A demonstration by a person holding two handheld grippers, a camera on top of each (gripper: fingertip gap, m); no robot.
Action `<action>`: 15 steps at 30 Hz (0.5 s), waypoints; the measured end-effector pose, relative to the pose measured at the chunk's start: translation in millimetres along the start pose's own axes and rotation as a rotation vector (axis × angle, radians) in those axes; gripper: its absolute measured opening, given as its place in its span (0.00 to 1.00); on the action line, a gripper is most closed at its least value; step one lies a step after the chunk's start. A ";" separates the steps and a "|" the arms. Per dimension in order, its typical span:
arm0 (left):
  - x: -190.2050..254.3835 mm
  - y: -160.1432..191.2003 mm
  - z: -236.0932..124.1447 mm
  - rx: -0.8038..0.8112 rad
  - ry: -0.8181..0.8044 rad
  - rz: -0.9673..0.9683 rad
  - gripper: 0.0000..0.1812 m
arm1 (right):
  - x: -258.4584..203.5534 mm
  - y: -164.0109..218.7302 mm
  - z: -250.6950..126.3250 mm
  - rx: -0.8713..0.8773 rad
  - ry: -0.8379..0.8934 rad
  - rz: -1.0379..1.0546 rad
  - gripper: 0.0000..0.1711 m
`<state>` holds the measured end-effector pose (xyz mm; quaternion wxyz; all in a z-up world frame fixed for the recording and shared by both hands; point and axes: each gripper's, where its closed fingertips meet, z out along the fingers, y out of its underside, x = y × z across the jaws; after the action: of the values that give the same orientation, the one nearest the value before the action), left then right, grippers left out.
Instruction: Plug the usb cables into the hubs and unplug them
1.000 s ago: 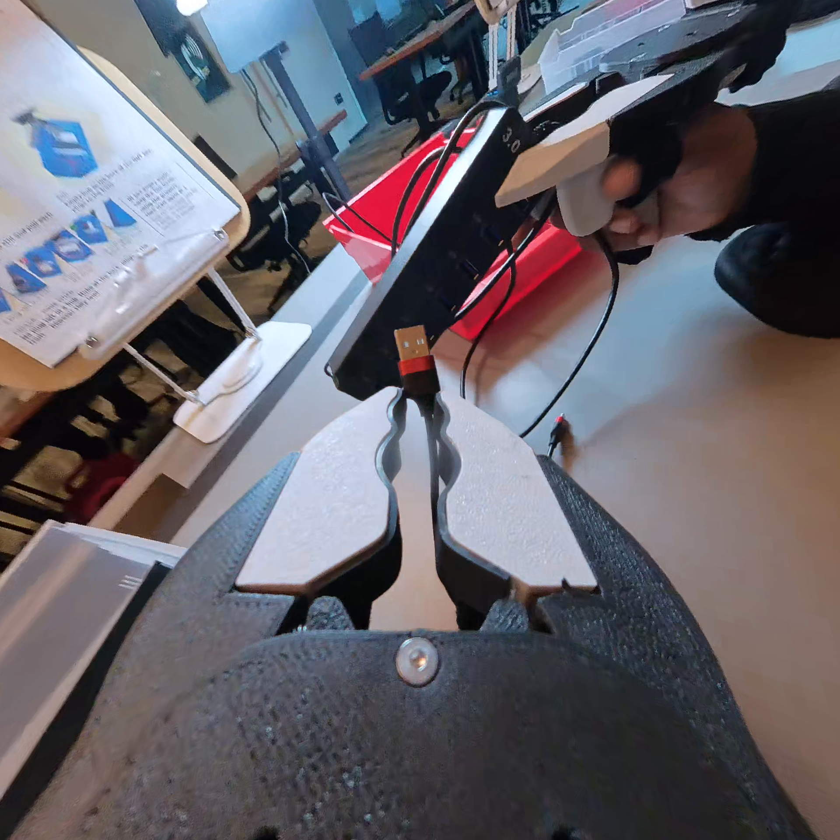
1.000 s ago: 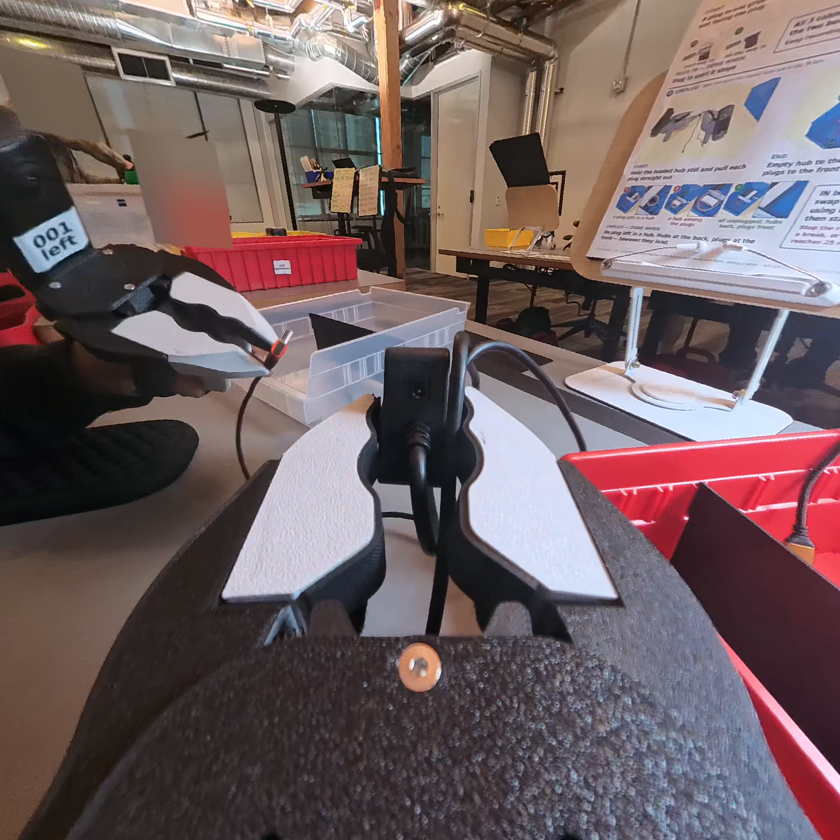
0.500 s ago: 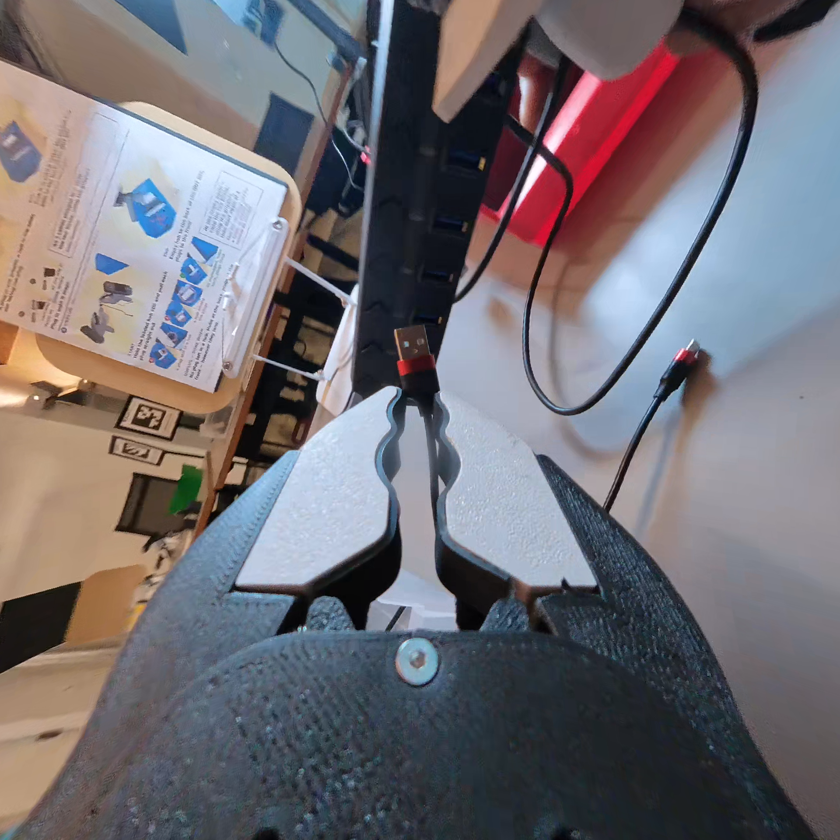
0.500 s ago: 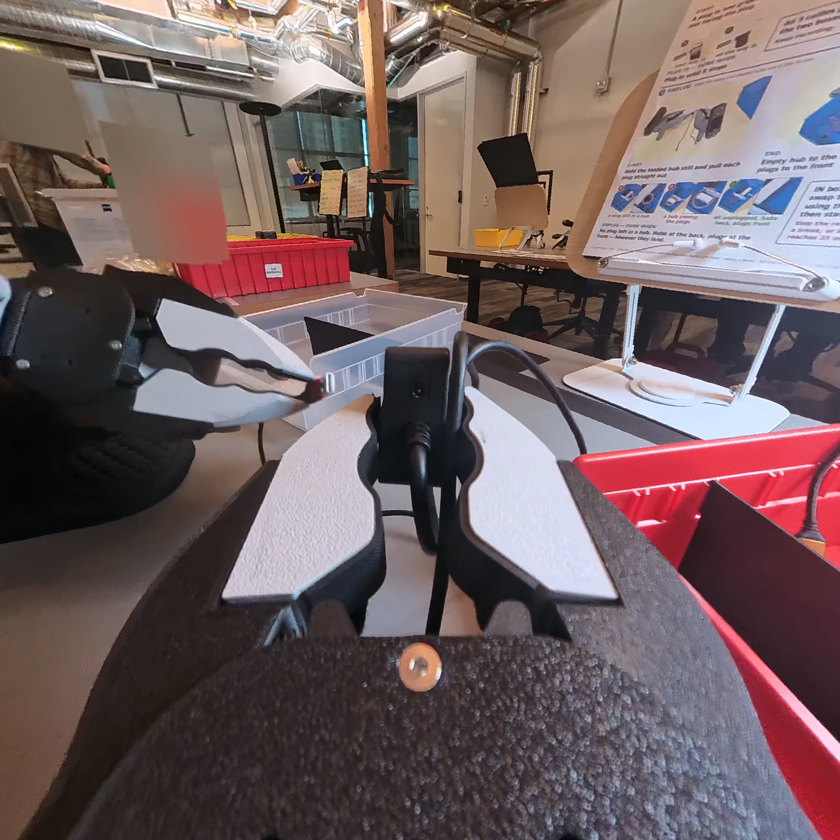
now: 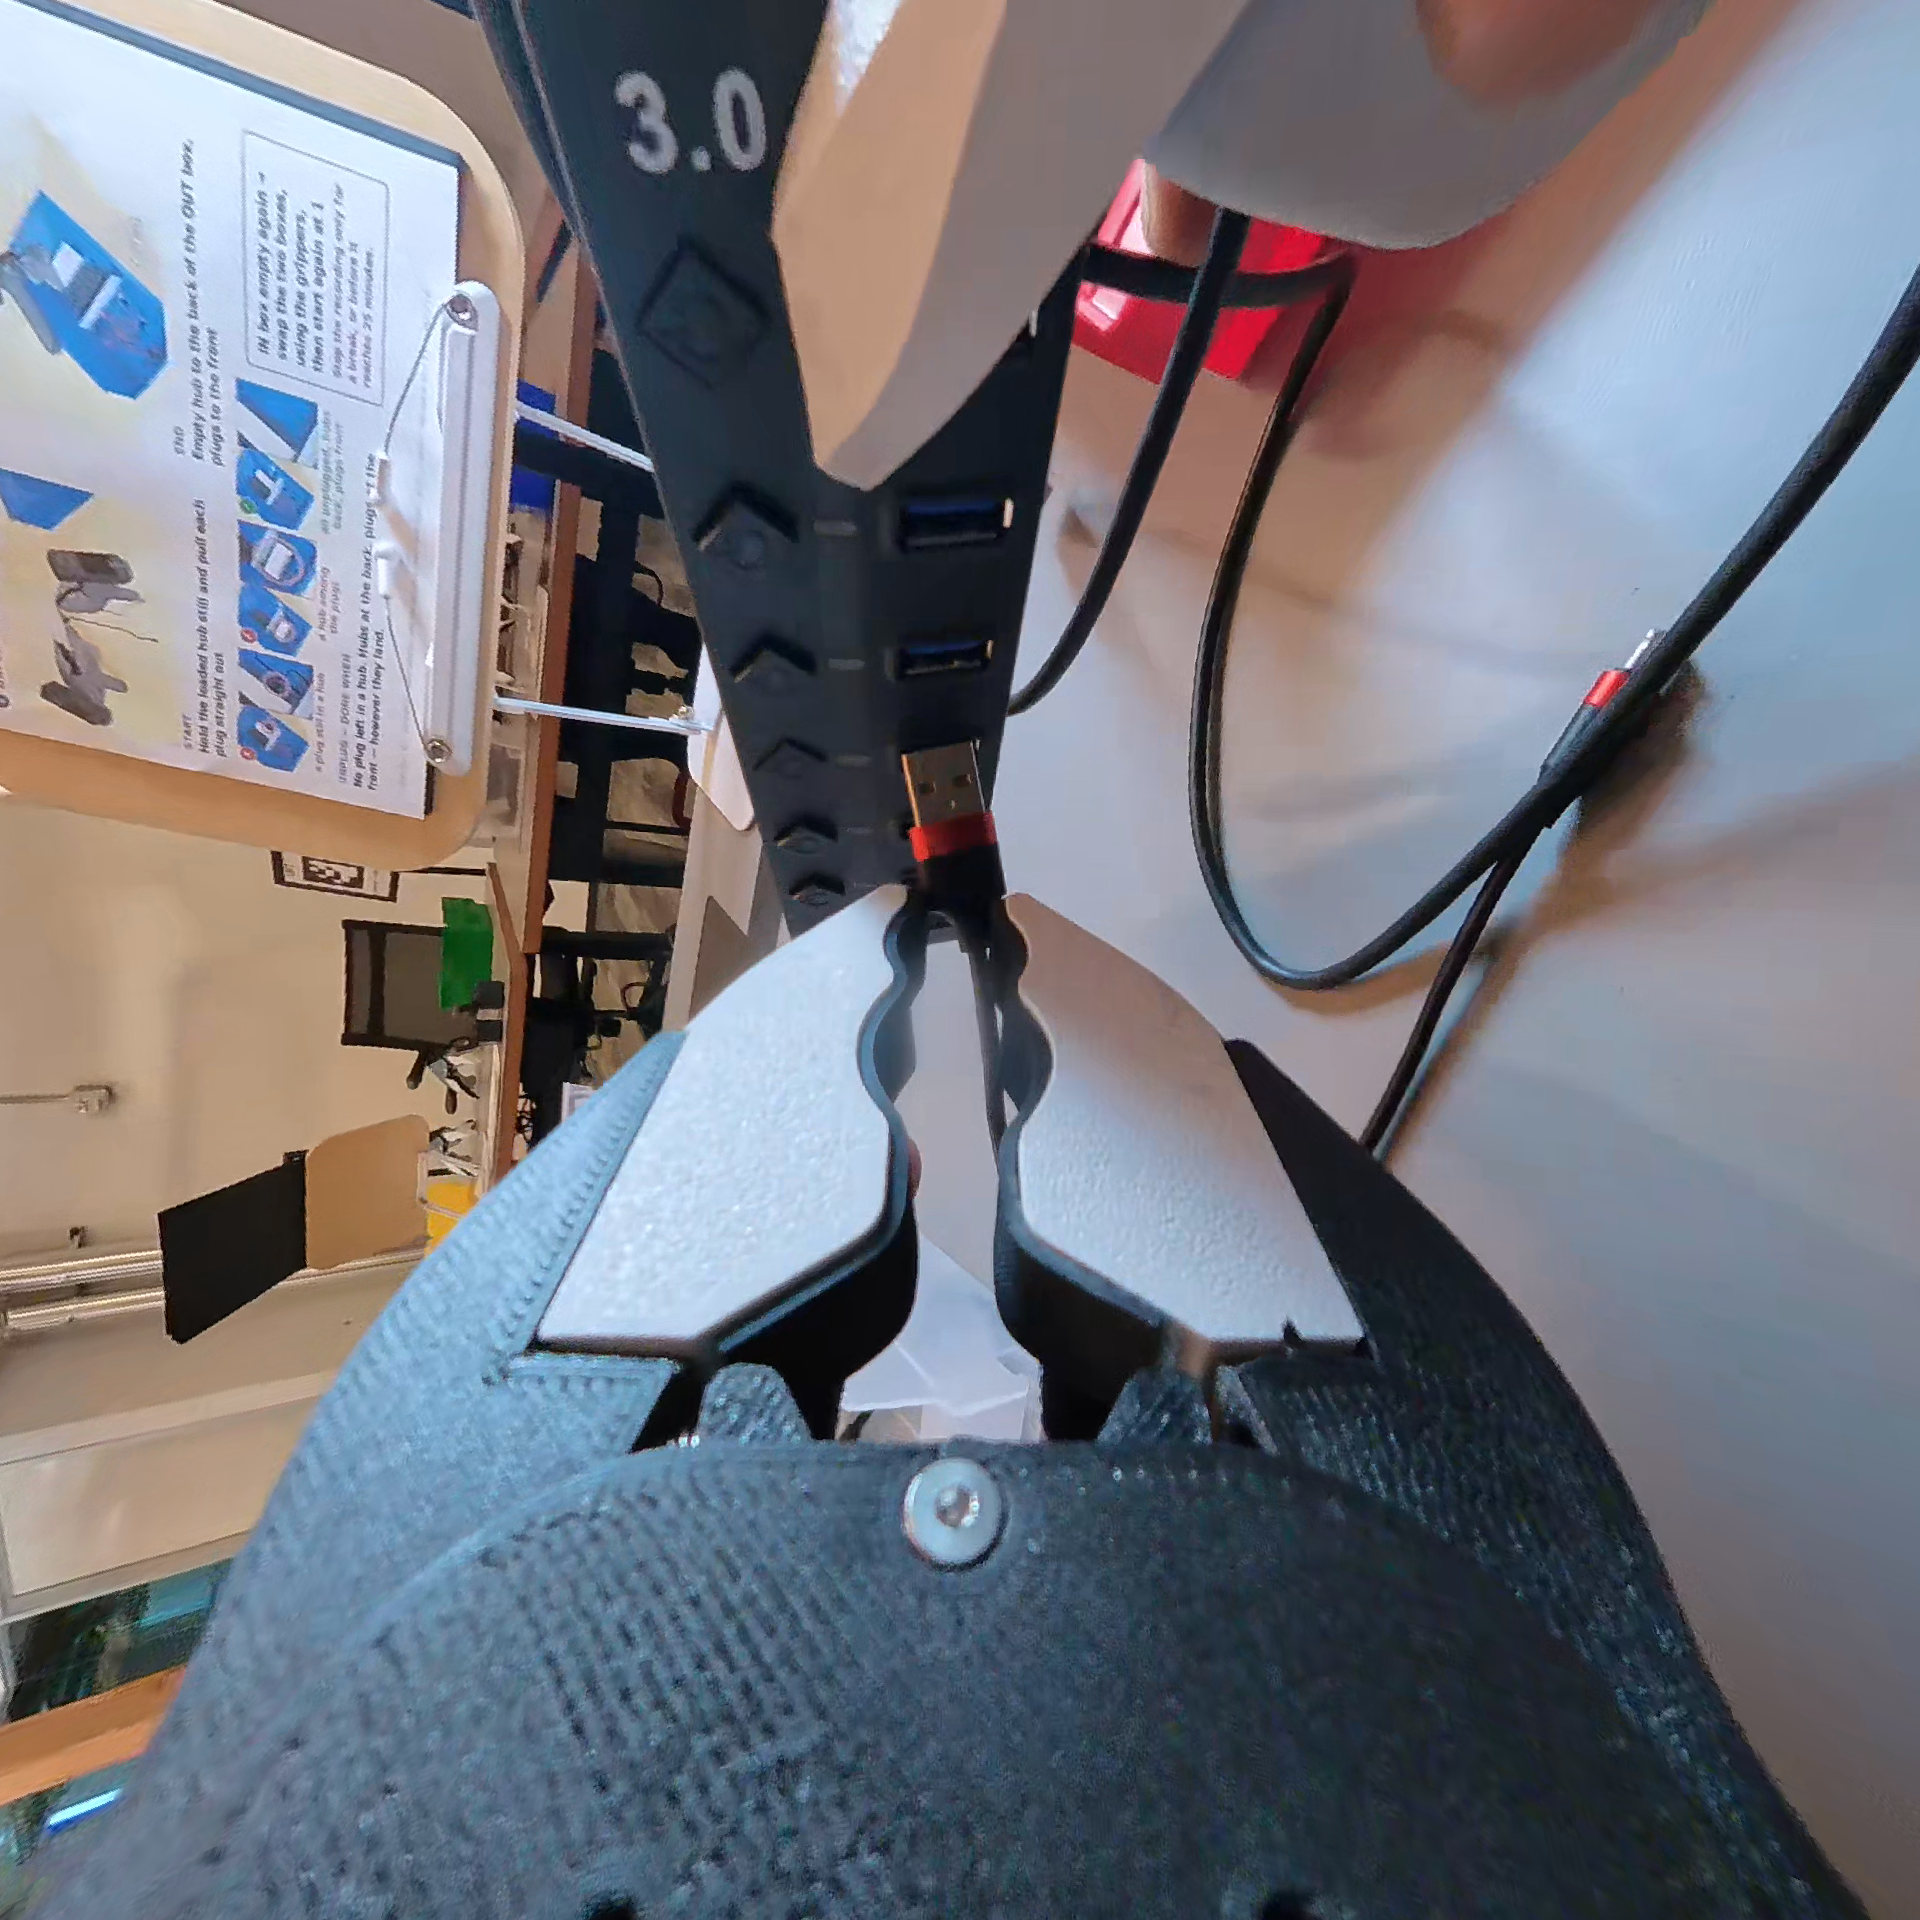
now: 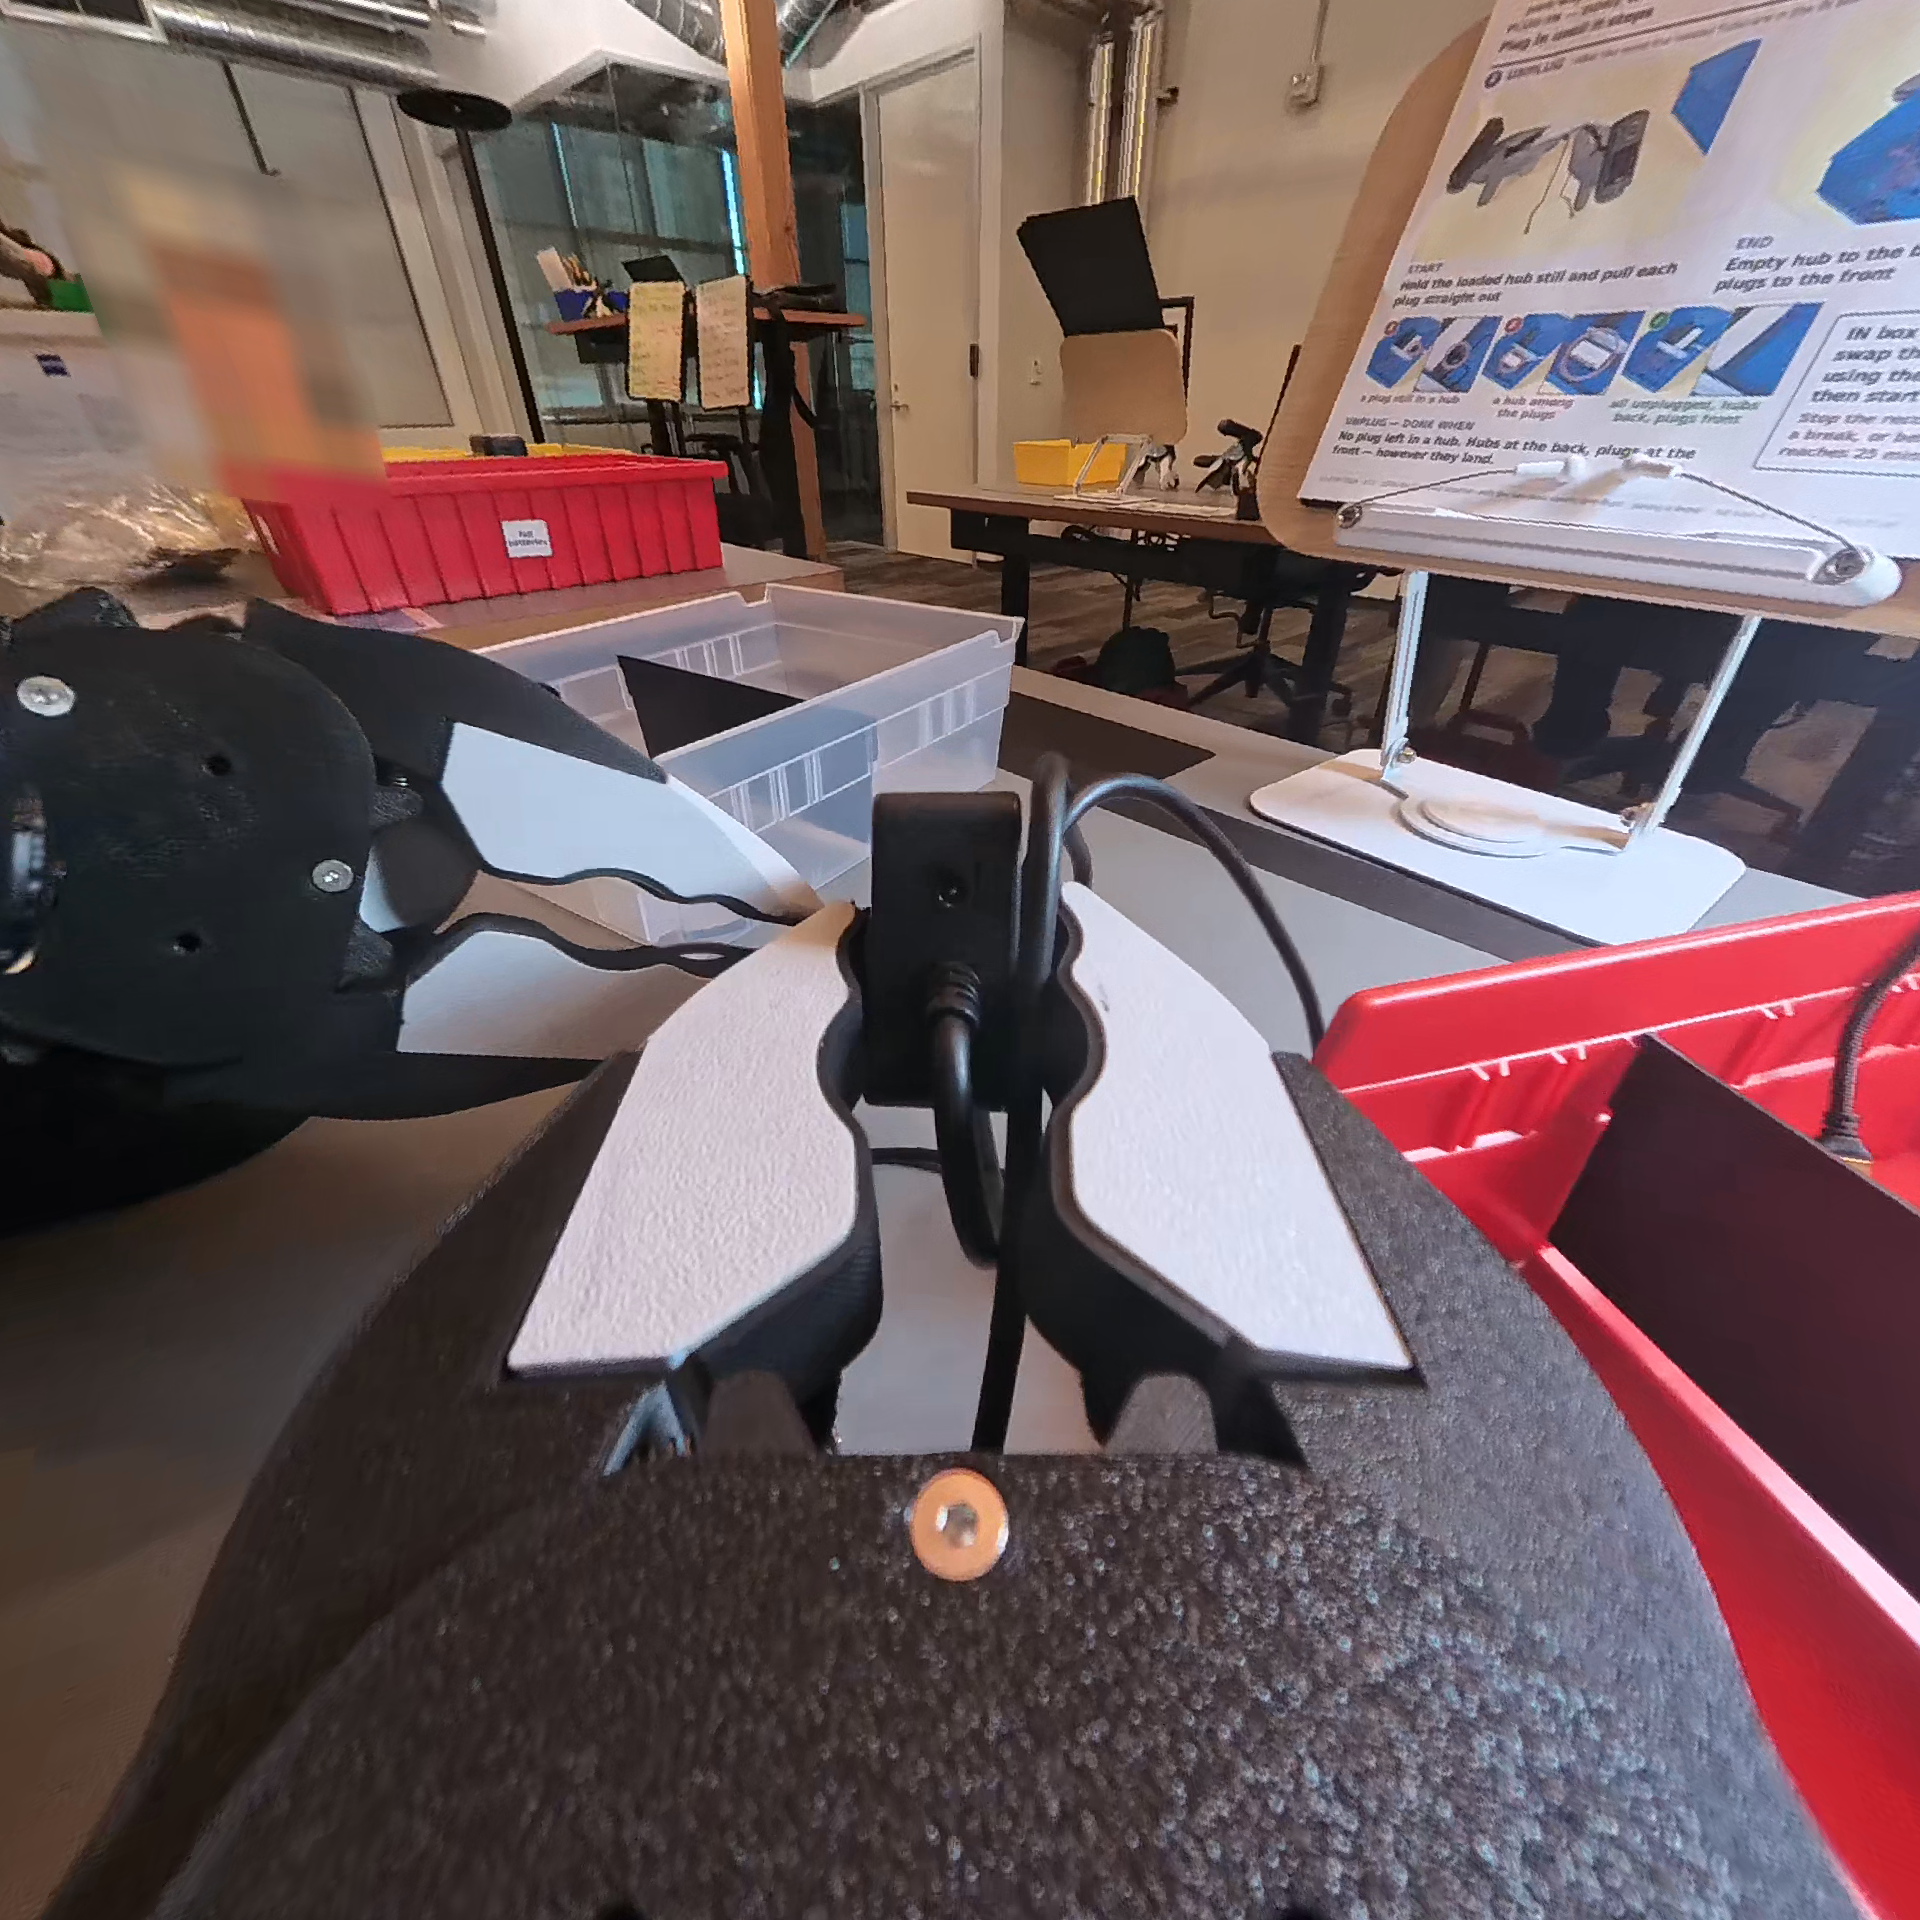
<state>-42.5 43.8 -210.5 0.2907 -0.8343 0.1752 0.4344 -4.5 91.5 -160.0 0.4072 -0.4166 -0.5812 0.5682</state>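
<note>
The left gripper (image 5: pixel 951 914), clamped on the USB plug (image 5: pixel 943 798), had closed onto the hub (image 5: pixel 831 665); the right gripper (image 6: pixel 956 925) gripped the hub's end; insertion looked imminent.

Surface: grey table (image 6: pixel 260 1299)
Landmark: red bin (image 6: pixel 1558 1049) on it
Left, beyond: clear bin (image 6: pixel 831 727)
Beyond: white stand base (image 6: pixel 1496 842)

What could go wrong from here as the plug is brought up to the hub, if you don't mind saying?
1. The left hand-held gripper grips the USB plug only at its rear, so it may pivot and miss a port on the hub.
2. The right hand-held gripper pinches just one end of the hub; an insertion push could lever it loose.
3. The loose black cables beside the ports could snag the plug.
</note>
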 end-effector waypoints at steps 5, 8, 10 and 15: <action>5.8 5.5 1.0 -0.043 0.076 -0.060 0.07 | -7.4 2.6 2.1 -0.010 0.005 -0.057 0.17; 4.2 5.8 -0.7 -0.046 0.083 -0.094 0.07 | -9.5 1.3 2.8 -0.004 0.013 -0.076 0.17; 3.8 3.0 -2.8 -0.034 0.077 -0.110 0.06 | -10.0 1.3 2.8 -0.003 0.029 -0.105 0.17; 5.7 -7.2 -6.3 0.027 0.073 -0.135 0.06 | -10.4 3.5 3.3 -0.010 0.047 -0.134 0.17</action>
<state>-31.4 45.1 -209.9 0.3239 -0.8556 0.1349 0.3806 -4.2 80.6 -163.6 0.4558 -0.3920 -0.6009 0.5267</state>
